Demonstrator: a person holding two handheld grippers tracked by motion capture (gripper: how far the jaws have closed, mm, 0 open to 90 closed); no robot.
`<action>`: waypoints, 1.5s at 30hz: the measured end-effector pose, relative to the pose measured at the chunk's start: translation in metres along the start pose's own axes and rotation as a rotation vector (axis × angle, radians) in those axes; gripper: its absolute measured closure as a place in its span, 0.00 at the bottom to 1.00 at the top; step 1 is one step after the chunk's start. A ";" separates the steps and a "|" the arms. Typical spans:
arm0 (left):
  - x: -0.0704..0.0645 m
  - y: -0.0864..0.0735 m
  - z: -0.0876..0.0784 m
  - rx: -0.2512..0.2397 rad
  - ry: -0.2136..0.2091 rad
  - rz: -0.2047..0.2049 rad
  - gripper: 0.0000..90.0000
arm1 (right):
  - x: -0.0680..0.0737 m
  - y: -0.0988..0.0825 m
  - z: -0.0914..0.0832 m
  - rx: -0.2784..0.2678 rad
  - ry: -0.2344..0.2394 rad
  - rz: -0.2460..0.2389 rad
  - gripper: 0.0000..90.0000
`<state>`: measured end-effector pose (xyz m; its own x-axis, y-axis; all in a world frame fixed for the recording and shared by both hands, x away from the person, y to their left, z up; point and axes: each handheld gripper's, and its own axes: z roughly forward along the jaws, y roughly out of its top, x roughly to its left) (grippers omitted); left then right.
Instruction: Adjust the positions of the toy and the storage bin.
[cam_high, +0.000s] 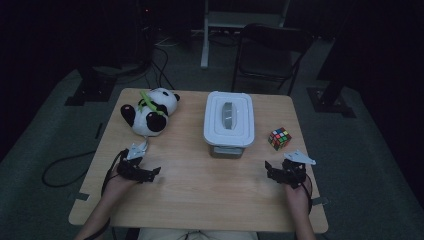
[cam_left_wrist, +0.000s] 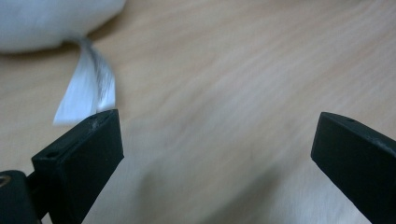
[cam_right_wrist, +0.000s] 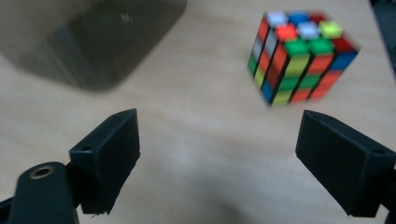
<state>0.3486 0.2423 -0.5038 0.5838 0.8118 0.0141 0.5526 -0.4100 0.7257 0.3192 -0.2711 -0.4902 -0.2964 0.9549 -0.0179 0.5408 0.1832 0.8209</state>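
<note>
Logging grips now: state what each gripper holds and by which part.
Nothing is held. The left gripper and right gripper both stand open over bare table.

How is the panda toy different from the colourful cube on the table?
The panda toy is soft, black and white, and lies on its side near the left gripper; the cube is hard-edged, many-coloured, and stands near the right gripper. The panda toy is clearly larger than the cube. Both rest untouched on the wooden table.
</note>
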 end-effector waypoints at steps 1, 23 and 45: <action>0.000 0.000 0.000 0.000 0.000 0.000 0.03 | 0.000 0.000 0.000 0.000 0.000 0.000 0.15; -0.019 0.097 0.069 -0.103 -0.052 0.015 0.03 | -0.036 0.097 0.067 -0.019 -0.073 0.000 0.17; -0.026 0.167 0.136 -0.066 0.013 0.004 0.03 | -0.029 0.116 0.124 0.102 0.011 0.045 0.18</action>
<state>0.5066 0.0960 -0.4767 0.5779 0.8157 0.0262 0.5092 -0.3855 0.7695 0.4878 -0.2484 -0.4653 -0.2784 0.9601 0.0251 0.6311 0.1632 0.7583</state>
